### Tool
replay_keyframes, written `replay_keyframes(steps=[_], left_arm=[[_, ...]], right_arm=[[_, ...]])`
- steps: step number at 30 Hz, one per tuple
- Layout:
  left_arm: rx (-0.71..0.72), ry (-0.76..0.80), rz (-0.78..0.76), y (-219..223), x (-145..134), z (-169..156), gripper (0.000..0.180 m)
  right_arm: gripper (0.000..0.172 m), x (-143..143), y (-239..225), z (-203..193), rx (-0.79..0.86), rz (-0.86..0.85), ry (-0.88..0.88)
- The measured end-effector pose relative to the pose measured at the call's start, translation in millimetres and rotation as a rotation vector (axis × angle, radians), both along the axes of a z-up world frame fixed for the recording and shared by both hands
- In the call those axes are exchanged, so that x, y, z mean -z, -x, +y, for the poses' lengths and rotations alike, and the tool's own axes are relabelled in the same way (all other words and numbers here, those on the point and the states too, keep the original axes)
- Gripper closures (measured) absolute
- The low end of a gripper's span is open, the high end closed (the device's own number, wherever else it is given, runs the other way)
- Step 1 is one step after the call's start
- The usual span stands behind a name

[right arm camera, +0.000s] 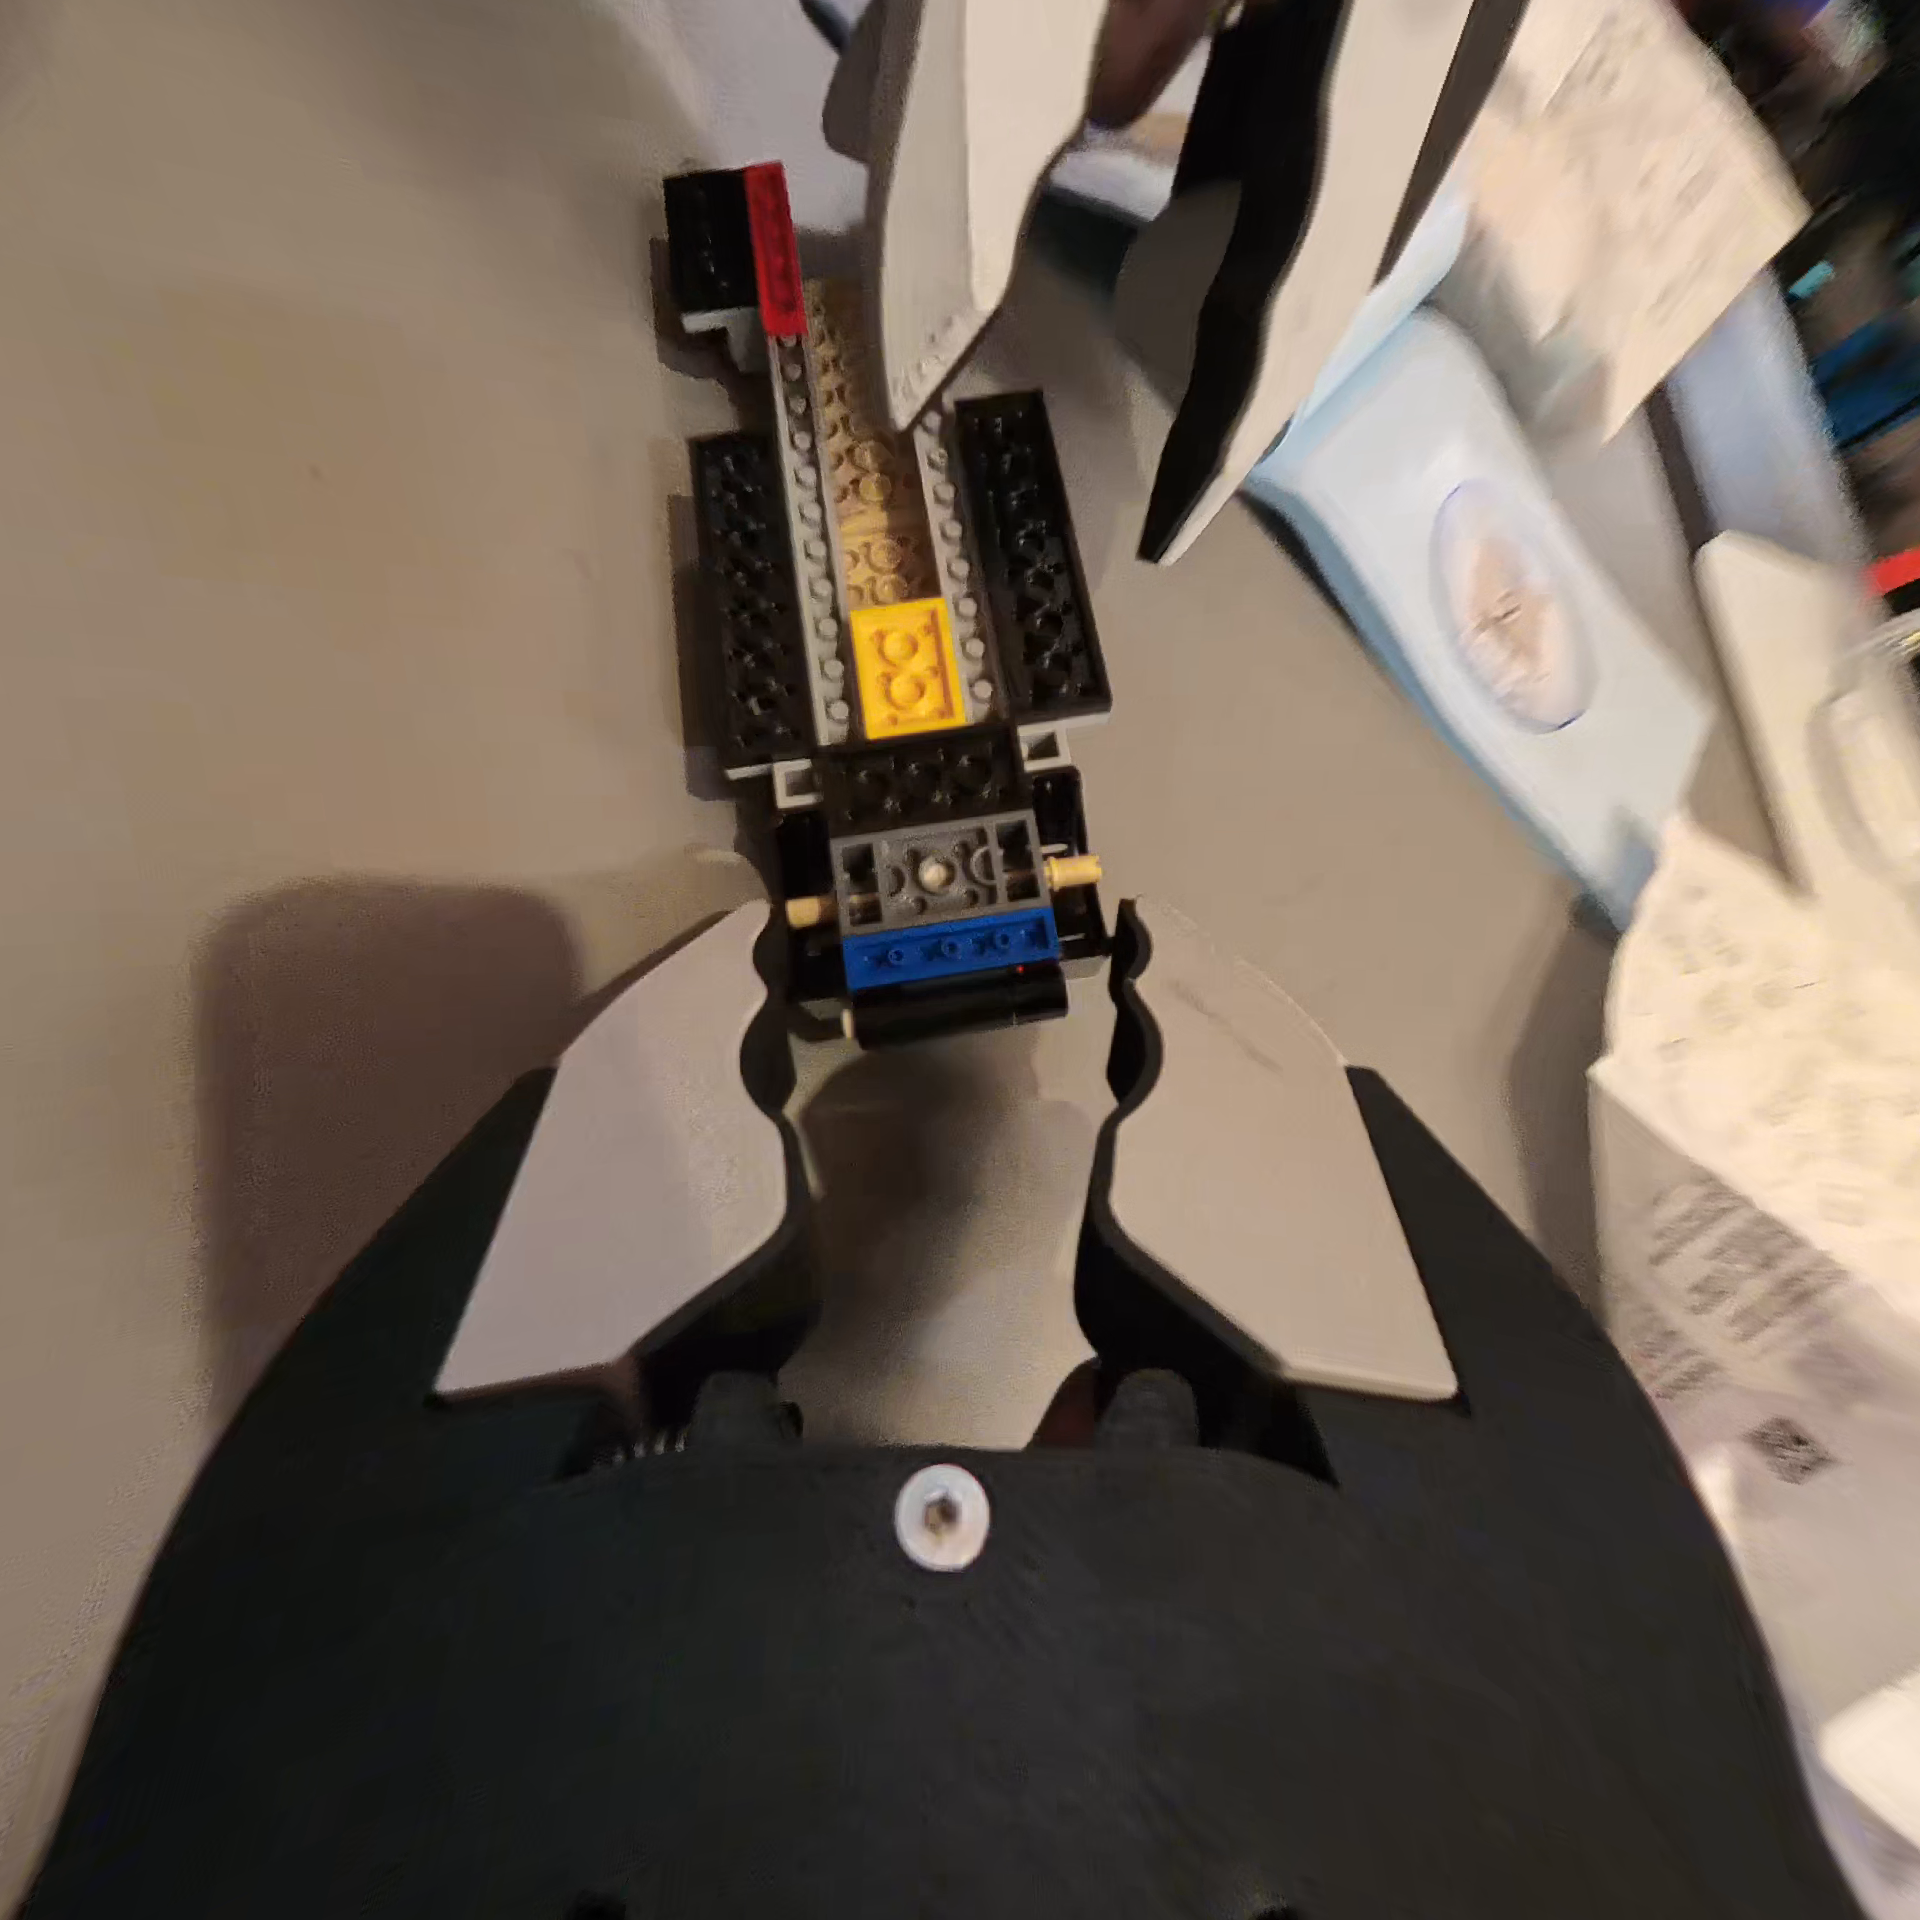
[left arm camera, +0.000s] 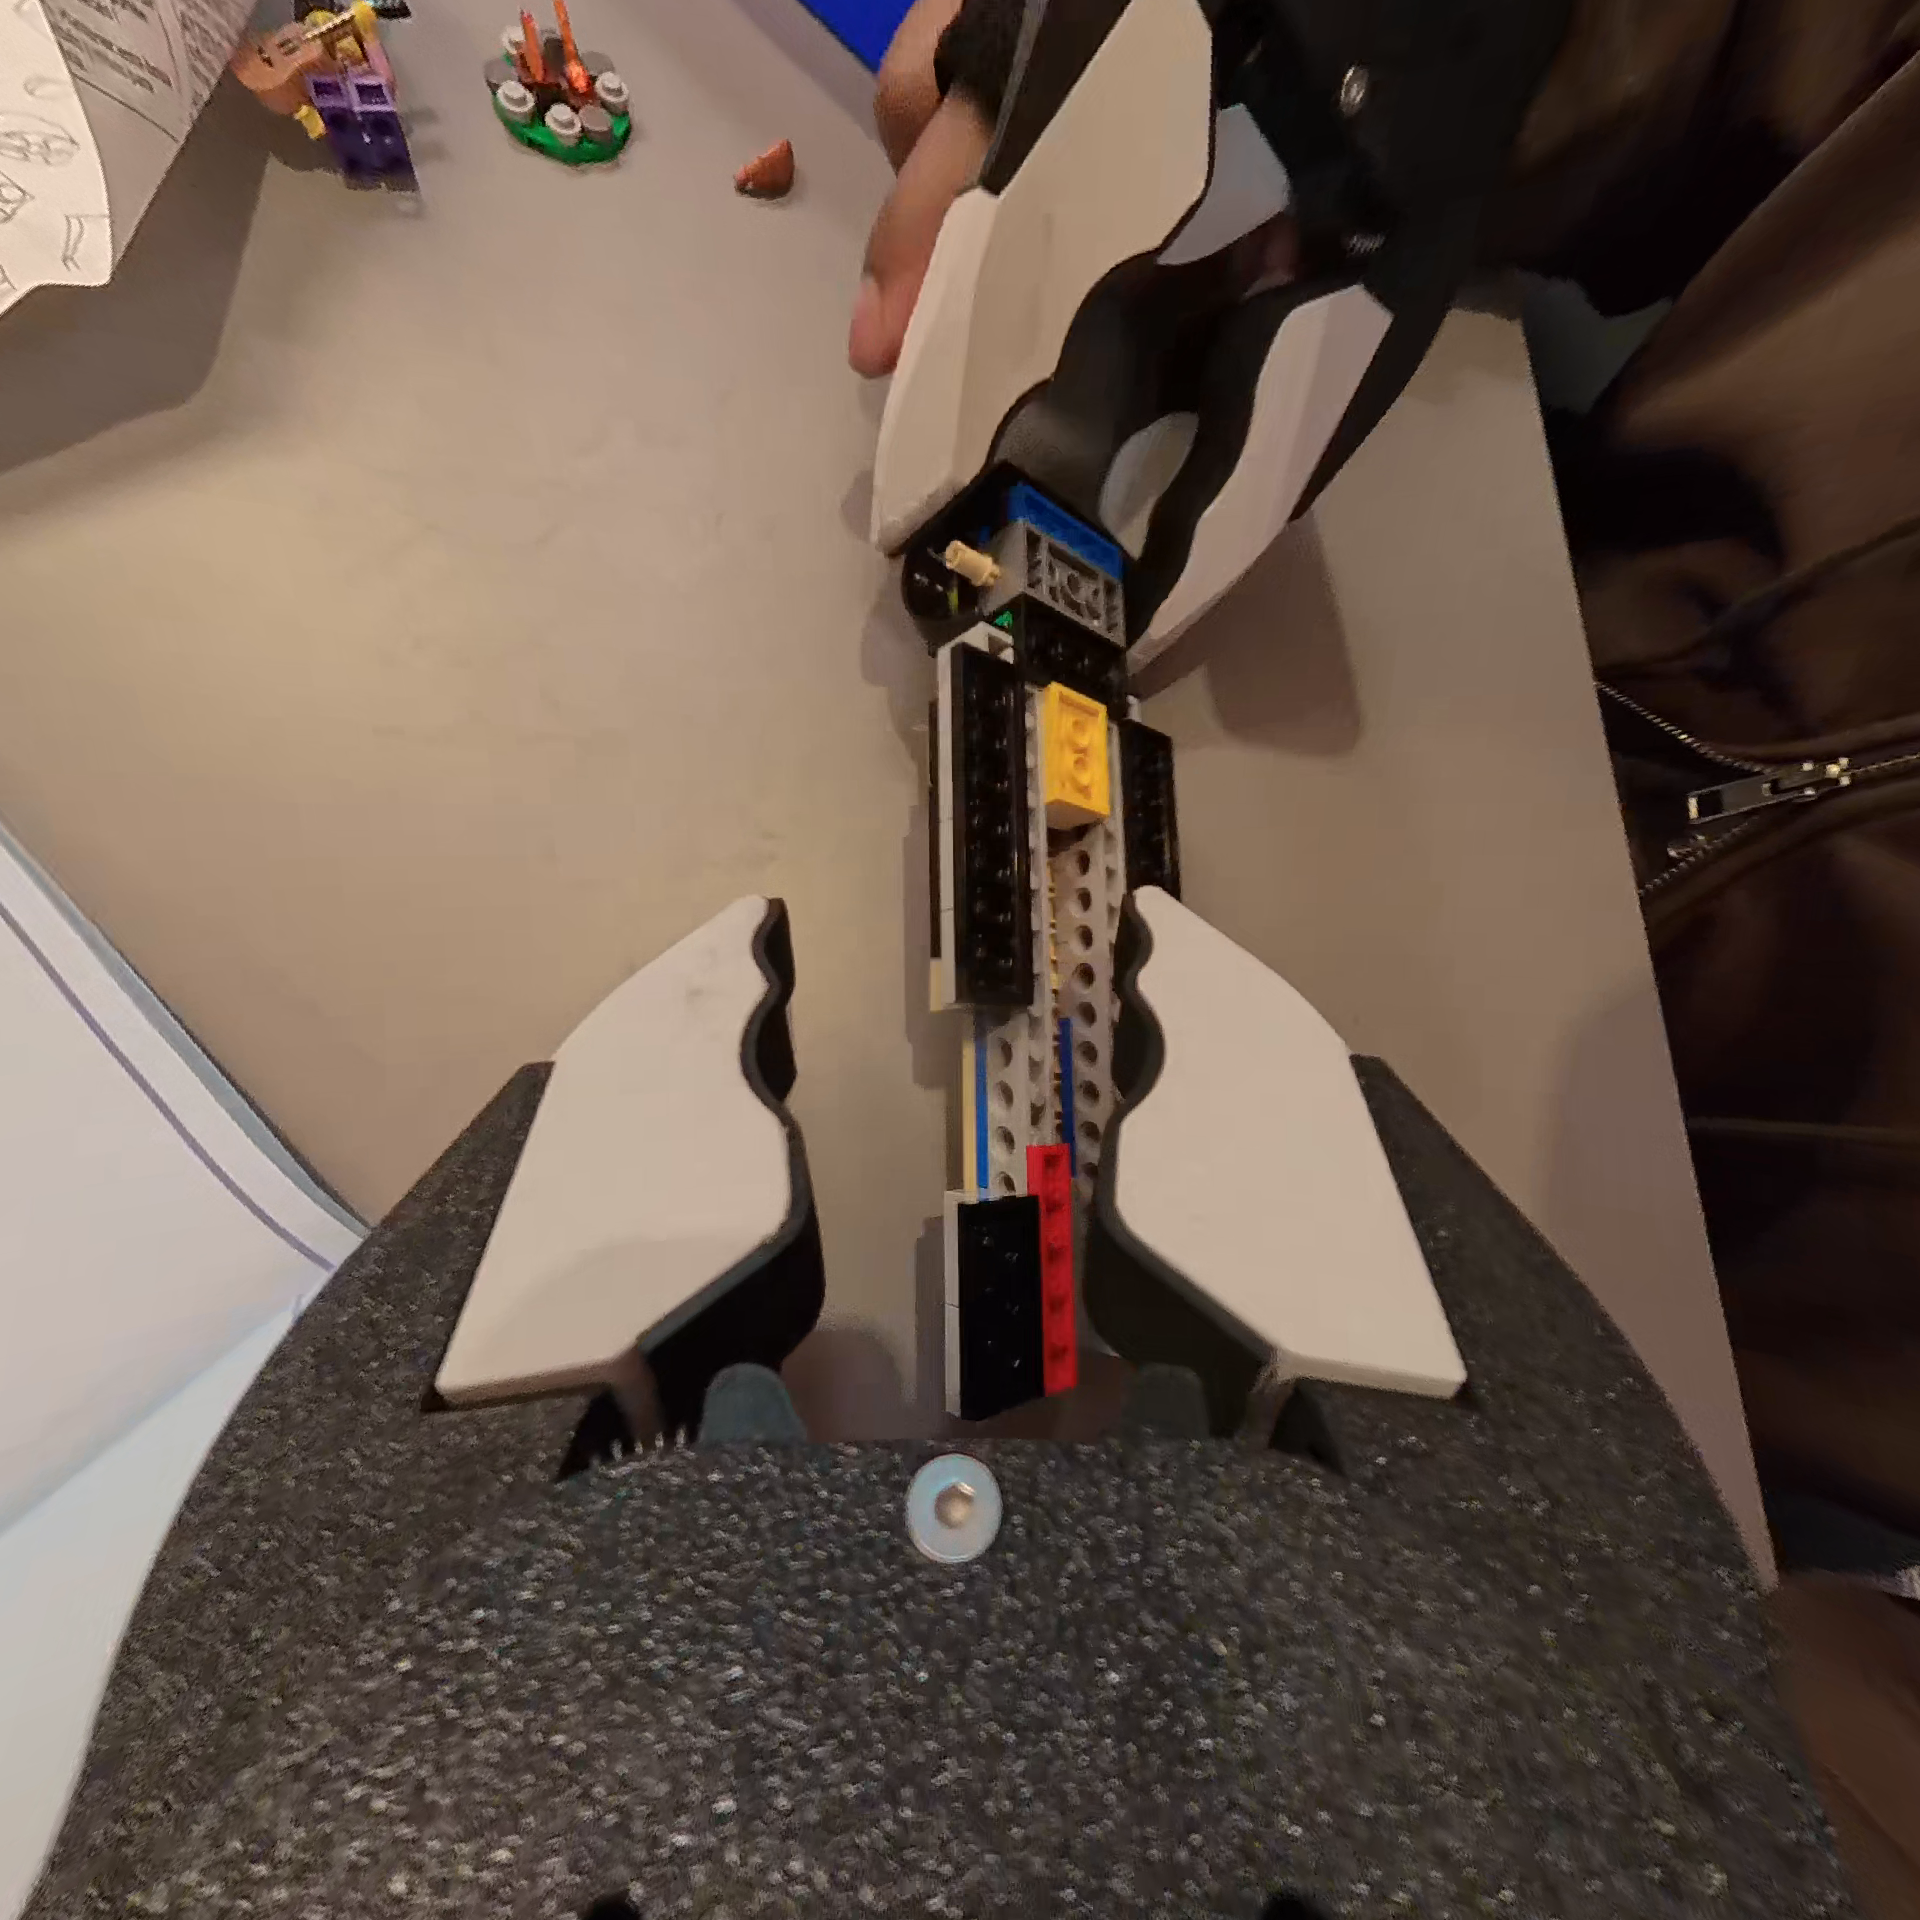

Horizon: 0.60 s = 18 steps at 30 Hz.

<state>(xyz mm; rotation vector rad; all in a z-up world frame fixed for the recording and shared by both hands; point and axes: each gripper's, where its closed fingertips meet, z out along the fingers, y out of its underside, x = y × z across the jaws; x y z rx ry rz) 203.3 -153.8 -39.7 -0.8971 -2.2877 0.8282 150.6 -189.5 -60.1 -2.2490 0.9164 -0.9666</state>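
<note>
Both tongs stand spread, the left tongs (left arm camera: 951,925) and right tongs (right arm camera: 940,925) bracketing opposite ends of the brick chassis (left arm camera: 1039,935) lying flat on the counter (left arm camera: 520,623), gripping nothing.

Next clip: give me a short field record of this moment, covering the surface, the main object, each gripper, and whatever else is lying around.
surface: beige table
main object: long brick model, black, grey, yellow, red and blue, lying flat
left gripper: open, astride the model's red and black end; right finger at its edge, left finger clear
right gripper: open, its fingers either side of the blue and black end
other items: purple brick figure, green brick base, brown piece, printed sheets, light blue box
</note>
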Motion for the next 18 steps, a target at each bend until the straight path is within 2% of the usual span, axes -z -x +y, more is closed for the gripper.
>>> replay_keyframes(steps=[1,5,11,13,18], left_arm=[[0.004,-0.002,0.007,0.6,-0.6,0.7,0.122],[0.03,-0.018,-0.032,4.2,4.2,5.0,0.125],[0.068,-0.041,-0.105,12.4,7.6,11.6,0.15],[0.057,-0.029,-0.147,11.1,8.3,9.5,0.157],[0.032,0.052,-0.244,4.2,8.7,1.5,0.157]], right_arm=[[0.113,-3.0,-1.2,-2.0,-0.005,-0.048,0.051],[0.113,-12.2,-4.2,-5.7,-0.029,-0.2,0.221],[0.112,-20.6,-5.0,-3.2,-0.057,-0.311,0.38],[0.113,-19.9,-5.8,-5.7,-0.044,-0.312,0.386],[0.115,-19.4,-5.1,-10.7,-0.01,-0.284,0.308]])
